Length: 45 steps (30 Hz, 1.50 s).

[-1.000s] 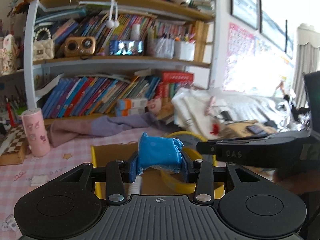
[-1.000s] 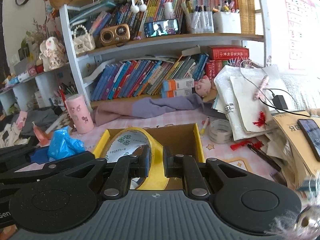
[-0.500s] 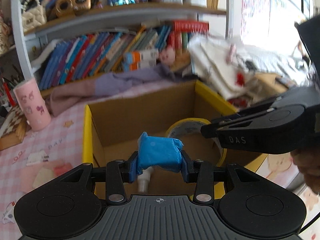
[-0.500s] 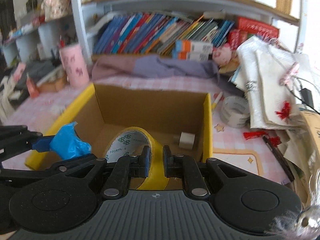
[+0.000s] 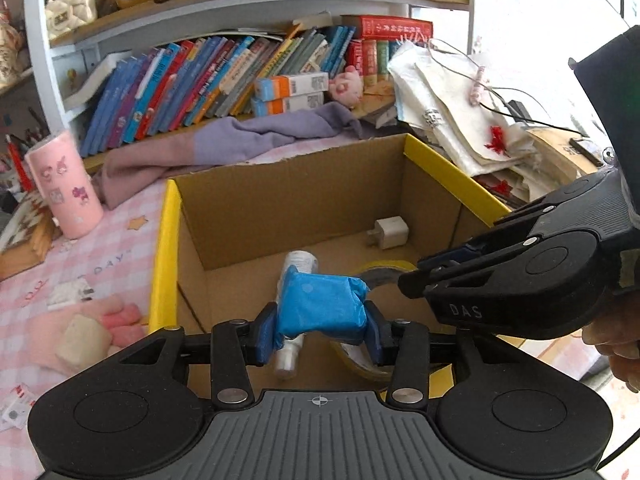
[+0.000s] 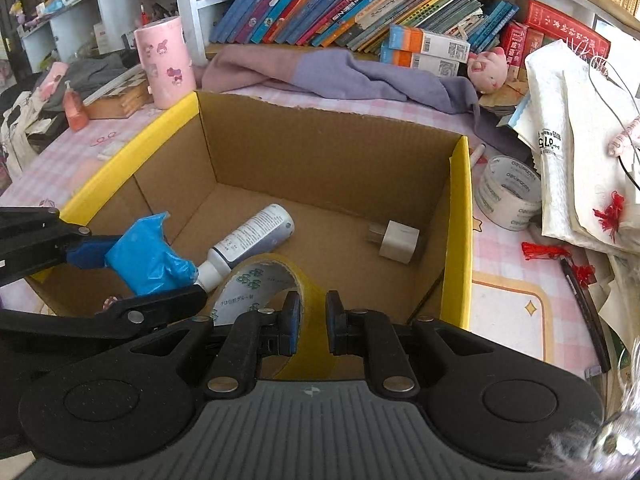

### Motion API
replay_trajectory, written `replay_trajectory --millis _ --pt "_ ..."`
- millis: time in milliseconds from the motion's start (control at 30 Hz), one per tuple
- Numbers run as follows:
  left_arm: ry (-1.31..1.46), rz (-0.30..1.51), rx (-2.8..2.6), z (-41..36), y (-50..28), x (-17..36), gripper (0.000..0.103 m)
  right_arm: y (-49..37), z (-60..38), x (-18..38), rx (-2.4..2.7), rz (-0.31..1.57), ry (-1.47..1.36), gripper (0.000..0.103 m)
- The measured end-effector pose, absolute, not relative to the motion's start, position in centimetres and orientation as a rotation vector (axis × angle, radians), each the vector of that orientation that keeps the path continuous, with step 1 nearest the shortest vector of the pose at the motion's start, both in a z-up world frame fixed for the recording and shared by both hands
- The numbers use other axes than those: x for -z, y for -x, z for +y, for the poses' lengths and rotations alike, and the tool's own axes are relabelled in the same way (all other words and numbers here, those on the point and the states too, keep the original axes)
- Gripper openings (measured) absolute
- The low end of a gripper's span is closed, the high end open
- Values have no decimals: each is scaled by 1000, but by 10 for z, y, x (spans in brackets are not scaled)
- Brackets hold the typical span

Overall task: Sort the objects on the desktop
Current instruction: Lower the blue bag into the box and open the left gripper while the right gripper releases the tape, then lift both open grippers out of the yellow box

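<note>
Left gripper pinches blue packet (bottle half hidden).

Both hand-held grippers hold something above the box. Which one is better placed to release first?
Probably the right hand-held gripper: its yellow tape hangs low inside the box, over bare floor. The left one holds the blue packet directly above the bottle.

Both views are taken from just behind the jaws, looking forward and down at close range into the open cardboard box on the worktop. The left wrist view is set at the box's near left side, the right wrist view further right. The box interior, the white bottle, the white charger plug and the bookshelf behind are shared by both.
</note>
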<state>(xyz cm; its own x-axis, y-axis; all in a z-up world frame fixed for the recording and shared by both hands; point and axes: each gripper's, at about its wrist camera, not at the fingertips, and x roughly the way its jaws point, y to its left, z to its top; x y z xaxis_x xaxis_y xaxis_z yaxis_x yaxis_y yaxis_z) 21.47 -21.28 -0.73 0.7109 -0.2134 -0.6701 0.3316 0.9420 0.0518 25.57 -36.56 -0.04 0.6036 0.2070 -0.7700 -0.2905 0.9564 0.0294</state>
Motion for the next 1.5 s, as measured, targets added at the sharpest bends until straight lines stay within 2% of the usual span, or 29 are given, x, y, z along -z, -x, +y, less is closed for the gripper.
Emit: replay_trajectory --millis 100,167,200,600,1033,1500 --pt "-179 699 291 -211 -209 3 55 -254 -366 -1 -289 869 91 14" --pt "-181 689 281 -210 -206 1 71 -252 -366 -3 -283 855 99 16" --pt "-182 681 280 -209 -204 -1 73 -251 -366 -4 -287 848 98 16" --pt "-189 609 259 -205 -170 -20 77 -224 -375 -25 -242 750 18 19" --pt "-133 601 294 -169 -122 -26 77 -152 -361 -51 -139 617 -2 19" --pt "-151 633 367 -123 -79 -16 77 -83 -319 -34 -9 674 -21 20"
